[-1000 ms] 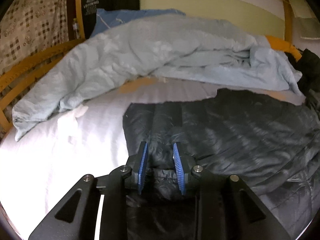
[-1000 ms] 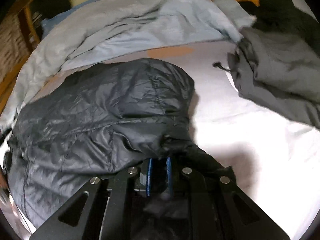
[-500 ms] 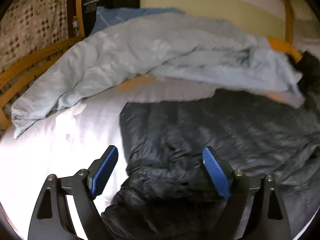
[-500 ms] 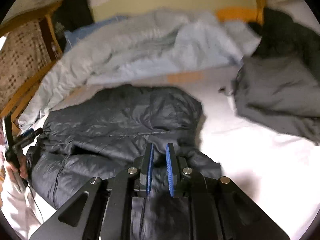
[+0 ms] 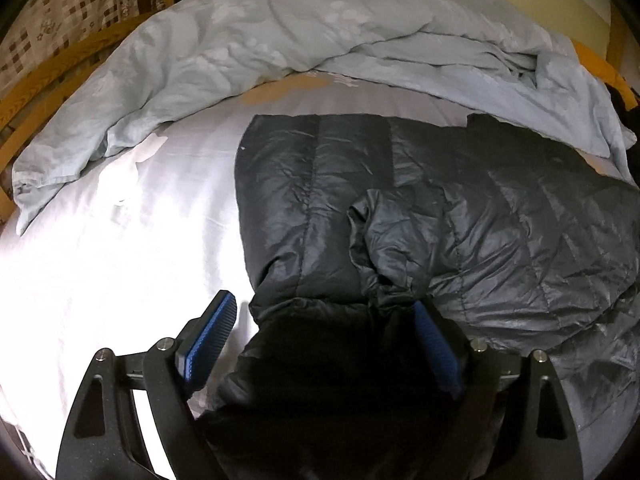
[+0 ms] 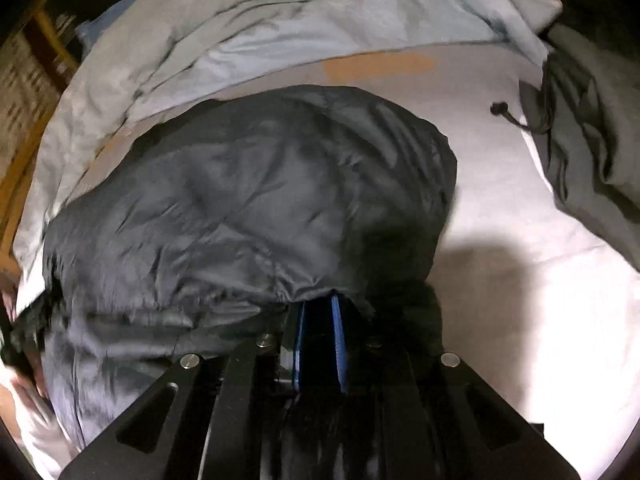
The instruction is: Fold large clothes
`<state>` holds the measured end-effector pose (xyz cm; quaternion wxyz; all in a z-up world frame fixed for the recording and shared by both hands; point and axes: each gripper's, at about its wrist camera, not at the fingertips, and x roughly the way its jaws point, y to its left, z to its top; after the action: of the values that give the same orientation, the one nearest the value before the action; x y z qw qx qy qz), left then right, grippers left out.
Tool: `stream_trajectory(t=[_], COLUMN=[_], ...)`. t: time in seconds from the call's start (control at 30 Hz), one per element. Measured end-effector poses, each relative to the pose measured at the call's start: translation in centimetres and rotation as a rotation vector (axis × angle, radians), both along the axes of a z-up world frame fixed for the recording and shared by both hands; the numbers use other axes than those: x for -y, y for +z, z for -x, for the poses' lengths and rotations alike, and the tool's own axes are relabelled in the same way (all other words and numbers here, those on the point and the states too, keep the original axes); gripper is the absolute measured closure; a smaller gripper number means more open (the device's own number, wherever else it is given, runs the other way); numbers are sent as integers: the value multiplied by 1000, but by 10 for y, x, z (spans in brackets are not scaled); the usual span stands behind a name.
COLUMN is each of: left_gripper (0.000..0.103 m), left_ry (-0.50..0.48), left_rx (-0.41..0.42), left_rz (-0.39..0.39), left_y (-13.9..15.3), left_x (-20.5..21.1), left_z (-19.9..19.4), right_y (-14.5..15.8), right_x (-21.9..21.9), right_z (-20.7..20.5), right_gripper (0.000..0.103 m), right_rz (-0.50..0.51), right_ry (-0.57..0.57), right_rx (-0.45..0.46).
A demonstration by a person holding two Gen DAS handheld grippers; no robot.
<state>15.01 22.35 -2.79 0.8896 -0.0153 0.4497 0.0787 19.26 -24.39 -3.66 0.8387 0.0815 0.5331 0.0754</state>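
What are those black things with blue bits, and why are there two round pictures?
A person holds a grabbing tool in each hand, and each tool carries a small round-eyed camera, so you get one picture per hand. The blue bits are the tool's fingers. A dark puffy jacket lies on a white bed sheet, with a pale blue duvet bunched behind it. The left tool is open, with the jacket lying between its fingers. The right tool pinches the jacket's edge. A grey garment lies to the right.
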Motion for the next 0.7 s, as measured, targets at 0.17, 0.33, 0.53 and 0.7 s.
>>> stream_trajectory(t=[0.17,0.33,0.53,0.7], left_gripper=[14,14,14,14], left_ry=[6,13,21,30], left_rx=[53,108,190,171], left_rz=[-21,-58,-45,14], left_y=[17,32,49,48], left_x=[-3,-4,-10,-25], left_z=[13,24,37,31], right_y=[10,-1,45,45], right_x=[2,6,-8,-32], right_z=[50,80,91,46], right_gripper=[41,41,50,53], right_rz=[6,53,79,15], right_ry=[71,119,95,87], right_rx=[47,14,207,174])
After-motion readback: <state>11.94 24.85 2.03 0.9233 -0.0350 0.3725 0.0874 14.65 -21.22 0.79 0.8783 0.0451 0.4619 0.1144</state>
